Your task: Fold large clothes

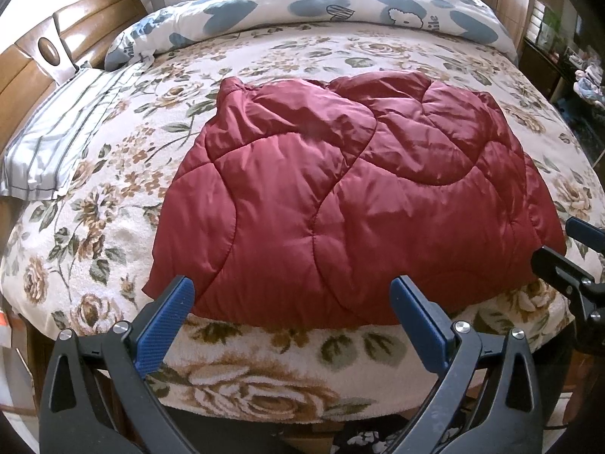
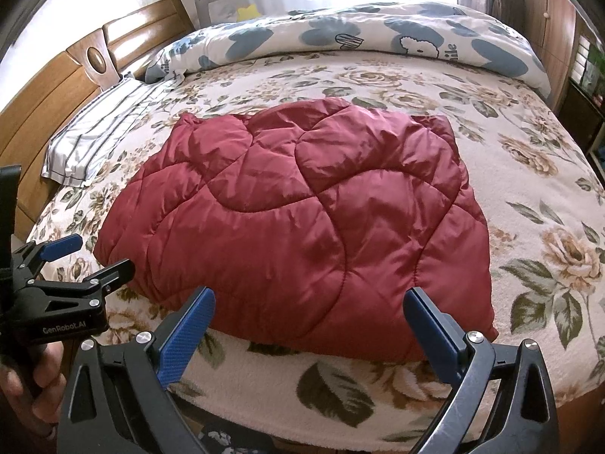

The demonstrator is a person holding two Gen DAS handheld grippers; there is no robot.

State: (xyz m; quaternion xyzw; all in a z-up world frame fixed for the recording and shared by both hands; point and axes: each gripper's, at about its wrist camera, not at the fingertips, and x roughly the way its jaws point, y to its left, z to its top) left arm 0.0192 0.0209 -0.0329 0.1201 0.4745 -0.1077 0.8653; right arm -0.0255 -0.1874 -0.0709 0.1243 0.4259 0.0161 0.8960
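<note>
Both tools agape — red jacket (image 1: 351, 196) just ahead.

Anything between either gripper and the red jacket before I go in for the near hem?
Nothing visible. Both the left gripper and right gripper are open just short of the red jacket, with only bare floral bedspread between.

A dark red quilted jacket (image 1: 340, 196) is noted on a cream bedspread (image 1: 124, 174) printed with tan roses and green leaves. A white duvet (image 1: 340, 3) bears grey-blue blotches. A pillow (image 1: 64, 132) is striped grey on white. Blue pads are seen on black left tongs (image 1: 291, 291) and right tongs (image 2: 310, 302).
</note>
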